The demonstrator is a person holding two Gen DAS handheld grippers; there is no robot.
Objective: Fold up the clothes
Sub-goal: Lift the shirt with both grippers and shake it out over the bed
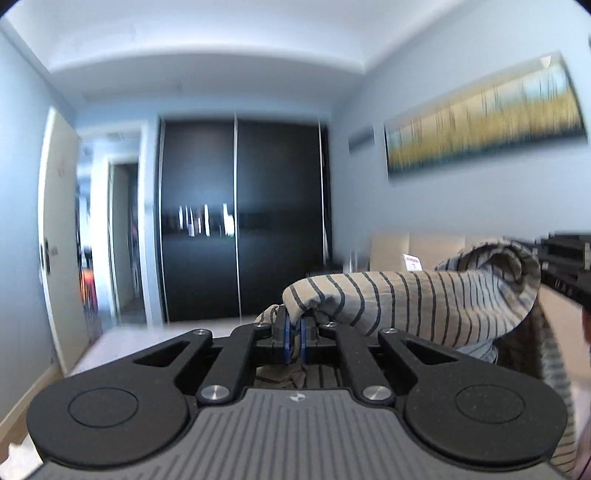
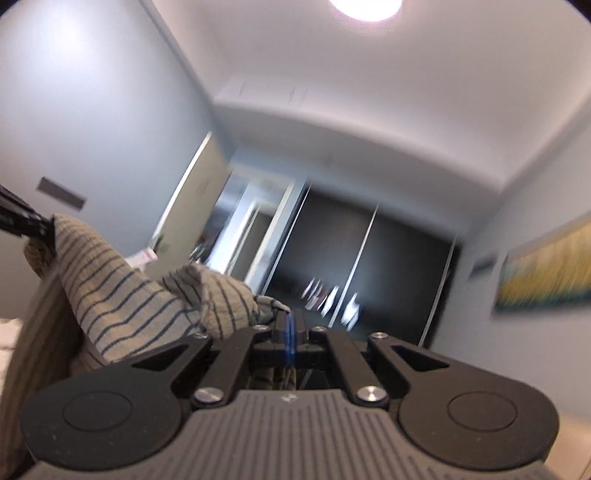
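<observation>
A beige garment with thin dark stripes [image 1: 424,299] hangs in the air, stretched between both grippers. My left gripper [image 1: 294,325] is shut on one edge of it, cloth bunched between the blue pads. The cloth runs right to the other gripper [image 1: 565,266], seen at the right edge. In the right wrist view my right gripper [image 2: 290,325] is shut on another edge of the striped garment [image 2: 122,295]. The cloth sags left towards the left gripper [image 2: 22,221] at the left edge.
A dark sliding wardrobe [image 1: 240,221] stands ahead, an open door and doorway [image 1: 62,236] to its left. A long yellow picture [image 1: 484,122] hangs on the right wall. A ceiling lamp [image 2: 364,7] is overhead. A beige headboard [image 1: 406,251] lies behind the cloth.
</observation>
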